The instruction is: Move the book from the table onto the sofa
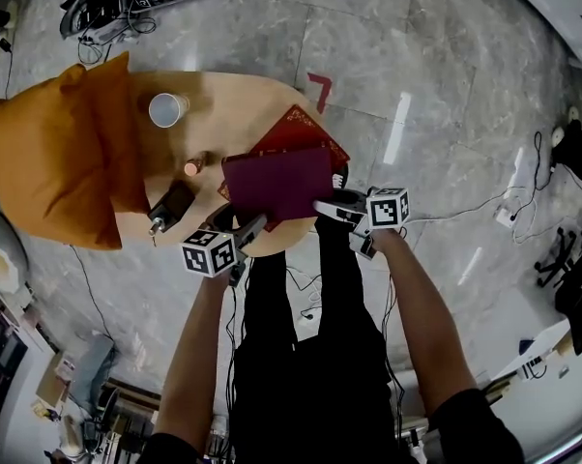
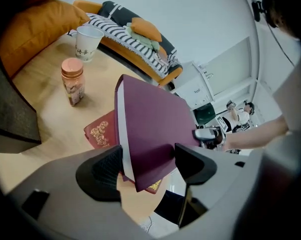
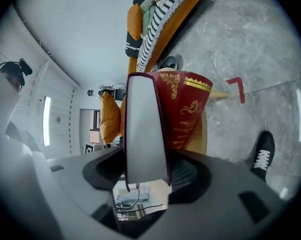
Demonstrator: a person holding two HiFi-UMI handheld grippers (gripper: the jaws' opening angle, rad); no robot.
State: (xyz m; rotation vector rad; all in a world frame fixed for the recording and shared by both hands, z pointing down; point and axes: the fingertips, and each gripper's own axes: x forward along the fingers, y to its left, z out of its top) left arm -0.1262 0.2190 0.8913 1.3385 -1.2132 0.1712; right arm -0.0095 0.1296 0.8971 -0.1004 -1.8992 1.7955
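Observation:
A purple book lies on a red book with gold ornament at the near end of the oval wooden table. My left gripper is at its near left corner. In the left gripper view that corner of the purple book sits between the wide jaws of the left gripper, which looks open. My right gripper is at the book's right edge. There the white page edge fills the gap in the right gripper, whose jaws are shut on it. The sofa with a striped blanket stands beyond the table.
On the table stand a large orange cushion, a paper cup, a small bottle and a dark object. The person's legs are against the table's near edge. Cables lie on the marble floor, and a red tape mark is past the table.

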